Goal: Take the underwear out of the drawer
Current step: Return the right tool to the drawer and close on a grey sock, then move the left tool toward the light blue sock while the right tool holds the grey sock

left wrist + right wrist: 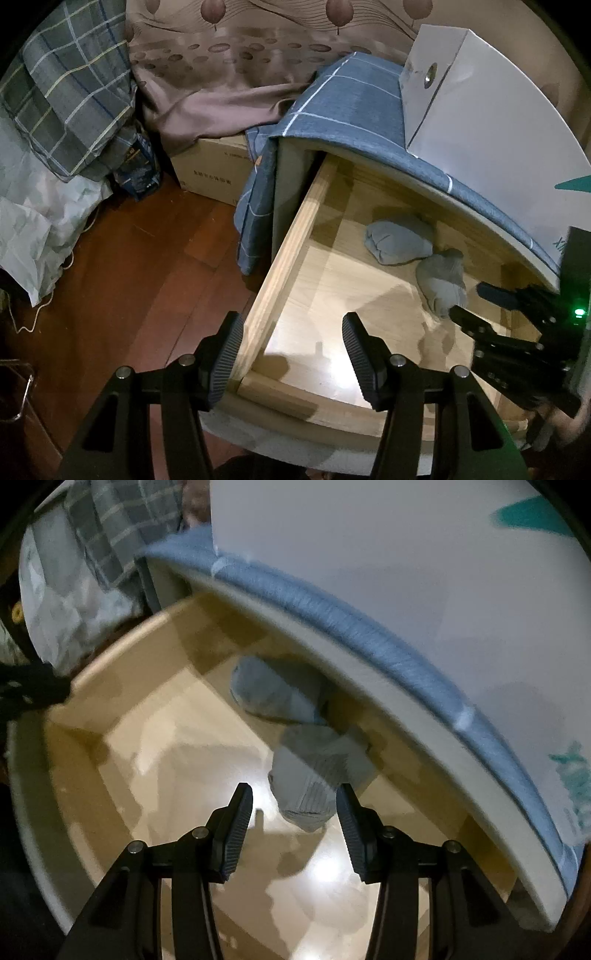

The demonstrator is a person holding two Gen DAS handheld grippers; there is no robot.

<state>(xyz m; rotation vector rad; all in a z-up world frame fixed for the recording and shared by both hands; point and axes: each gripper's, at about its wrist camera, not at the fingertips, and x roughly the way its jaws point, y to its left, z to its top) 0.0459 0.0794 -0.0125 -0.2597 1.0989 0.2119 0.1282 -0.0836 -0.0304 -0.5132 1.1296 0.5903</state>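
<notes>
Bedroom corner, dim; drawer (291, 236) standing pulled out. Two grey underwear rolls lying at drawer's back: near roll (314, 779), far roll (399, 240). Right hand-held gripper (294, 805) hanging spread, near roll sitting between tips. Left hand-held gripper (291, 332) idling spread over drawer's front corner. Judgement: dropping lower, straddling roll's middle, then squeezing firmly.

The open wooden drawer (291, 236) carries two gray rolled bundles of underwear on its pale bottom: one (399, 240) lies near the back, the other (441, 284) just beside it, nearer the front. On top of the cabinet lies a blue checked cloth (347, 107), and a white box (480, 110) stands on the cloth.
</notes>
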